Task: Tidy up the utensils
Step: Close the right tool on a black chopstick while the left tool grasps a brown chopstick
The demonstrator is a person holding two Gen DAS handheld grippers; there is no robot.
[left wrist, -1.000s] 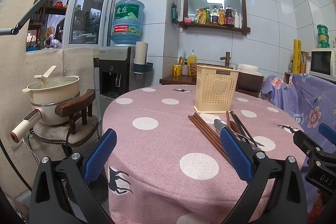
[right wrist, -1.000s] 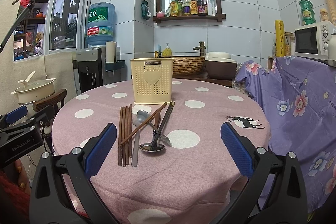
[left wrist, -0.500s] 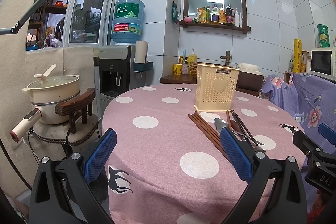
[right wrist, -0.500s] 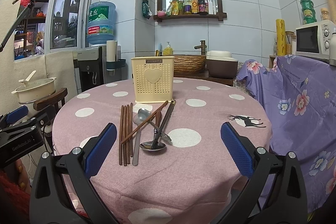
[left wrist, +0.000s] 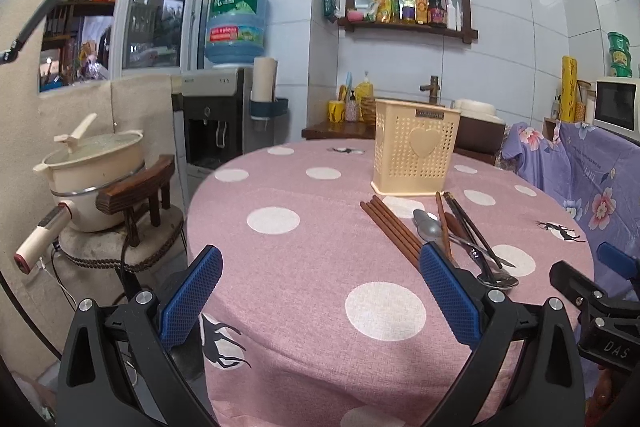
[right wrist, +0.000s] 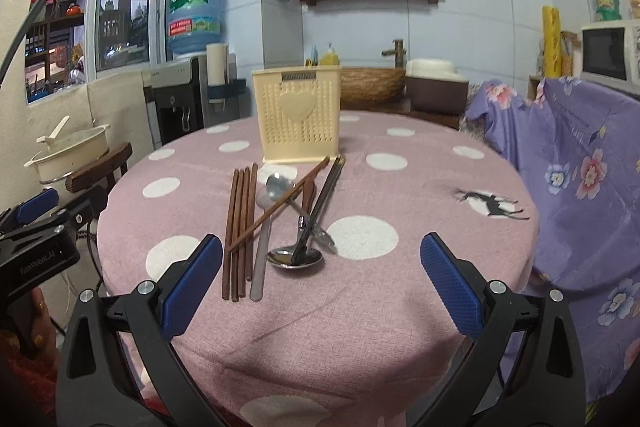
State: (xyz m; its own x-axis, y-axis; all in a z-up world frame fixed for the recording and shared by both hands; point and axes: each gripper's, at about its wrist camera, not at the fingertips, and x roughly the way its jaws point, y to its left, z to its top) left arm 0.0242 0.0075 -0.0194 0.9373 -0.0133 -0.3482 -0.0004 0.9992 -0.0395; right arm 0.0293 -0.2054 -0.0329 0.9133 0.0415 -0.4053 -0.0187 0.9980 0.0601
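Observation:
A cream perforated utensil holder (right wrist: 301,115) with a heart stands upright on the pink dotted round table (right wrist: 400,287); it also shows in the left wrist view (left wrist: 415,157). In front of it lie several brown chopsticks (right wrist: 239,227), metal spoons (right wrist: 294,257) and dark chopsticks (right wrist: 324,199), partly crossed. In the left wrist view the chopsticks (left wrist: 390,227) and spoons (left wrist: 430,229) lie right of centre. My right gripper (right wrist: 320,287) is open and empty, just short of the utensils. My left gripper (left wrist: 320,293) is open and empty over the table's left front.
A cream pot (left wrist: 94,171) sits on a stool by a small wooden chair (left wrist: 138,195) left of the table. A water dispenser (left wrist: 218,119) stands behind. A purple flowered cloth (right wrist: 580,179) covers furniture on the right. A sink counter (right wrist: 400,91) lies beyond the table.
The right gripper has moved forward and lower toward the utensils, which now look larger. The left gripper has barely moved. Both stay open.

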